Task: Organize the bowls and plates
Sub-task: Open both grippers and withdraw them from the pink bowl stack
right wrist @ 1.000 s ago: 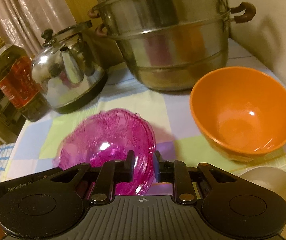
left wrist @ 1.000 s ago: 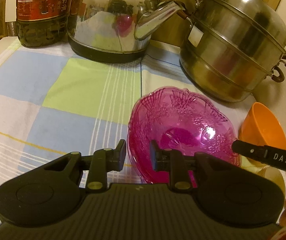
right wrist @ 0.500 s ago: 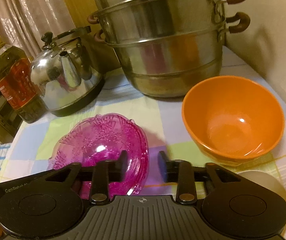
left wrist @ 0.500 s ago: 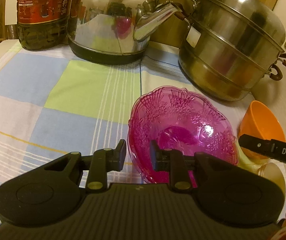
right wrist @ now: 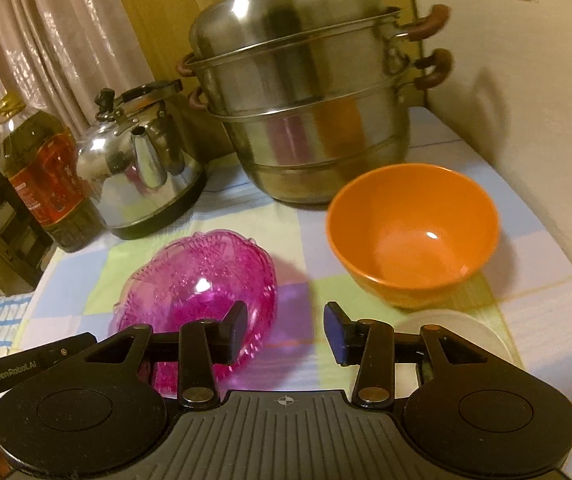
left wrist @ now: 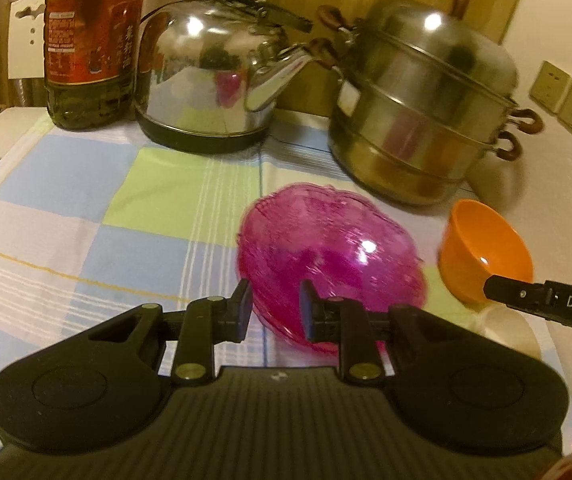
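A steel kettle (left wrist: pixel 210 80) stands between a bottle of cooking oil (left wrist: pixel 90 44) and a tiered steel steamer pot (left wrist: pixel 426 120) at the back of a table covered with a checked cloth (left wrist: pixel 86 208); wall sockets (left wrist: pixel 566 98) beyond.

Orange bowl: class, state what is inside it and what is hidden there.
The orange bowl looks empty: only its glossy inner wall and floor show in the right wrist view. Its near inner wall is hidden behind the rim.
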{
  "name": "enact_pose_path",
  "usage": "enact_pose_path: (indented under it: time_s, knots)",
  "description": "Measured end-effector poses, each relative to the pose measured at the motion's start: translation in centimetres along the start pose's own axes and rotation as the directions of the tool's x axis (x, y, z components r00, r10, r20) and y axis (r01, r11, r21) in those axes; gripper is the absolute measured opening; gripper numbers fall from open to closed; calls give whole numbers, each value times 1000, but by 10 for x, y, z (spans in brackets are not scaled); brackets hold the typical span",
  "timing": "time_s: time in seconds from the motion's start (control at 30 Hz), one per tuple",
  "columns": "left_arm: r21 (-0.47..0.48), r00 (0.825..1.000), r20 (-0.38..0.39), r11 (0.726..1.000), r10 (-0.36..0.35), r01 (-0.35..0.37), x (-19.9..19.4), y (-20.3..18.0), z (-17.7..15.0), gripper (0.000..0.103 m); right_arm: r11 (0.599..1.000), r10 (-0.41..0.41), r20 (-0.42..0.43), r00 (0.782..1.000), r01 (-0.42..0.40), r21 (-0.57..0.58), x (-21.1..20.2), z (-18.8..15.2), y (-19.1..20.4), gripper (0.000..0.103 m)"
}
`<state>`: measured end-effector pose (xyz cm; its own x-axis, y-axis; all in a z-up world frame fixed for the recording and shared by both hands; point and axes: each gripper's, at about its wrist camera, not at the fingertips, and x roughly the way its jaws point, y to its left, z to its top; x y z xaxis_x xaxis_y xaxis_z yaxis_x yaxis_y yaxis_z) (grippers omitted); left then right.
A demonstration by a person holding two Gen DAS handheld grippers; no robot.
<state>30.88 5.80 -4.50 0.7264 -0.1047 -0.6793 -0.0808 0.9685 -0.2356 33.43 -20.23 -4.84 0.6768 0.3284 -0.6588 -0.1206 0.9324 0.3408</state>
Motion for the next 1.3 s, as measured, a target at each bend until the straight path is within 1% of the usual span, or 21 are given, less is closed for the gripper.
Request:
enact_pose_path:
  time_s: [0.23,0.4,0.6,0.77,0.93,1.07,1.3]
  knots:
    - [-3,999,13,999,-45,46,-35,-17,-25,22,1000,-1,24,1000,0,30,-48,-23,-12,43]
    - [-2,997,-12,997,-73,73,-55,-33,-48,21,999,-44,31,999,44,5,-80,-45,-18,43]
    - [13,994,-51,995,-96,97,-74,-57,-83,22,998,-60,32,998,60,4,-113,-74,-30,43]
    - [36,991,-83,993,-106,109,-87,-77,-105,23,998,-61,22,998,61,33,-136,-98,-45,43]
    - [61,988,-109,991,-112,119,-94,-92,-110,25,997,-65,37,997,63,34,-145,-101,-51,44]
    - [88,987,-106,988,-121,131,-95,-103,-107,29,996,-78,42,996,76,57,-146,-100,-58,45]
    - [135,983,-112,978,-146,161,-79,-121,-93,32,992,-101,32,994,98,83,-142,-98,-73,46]
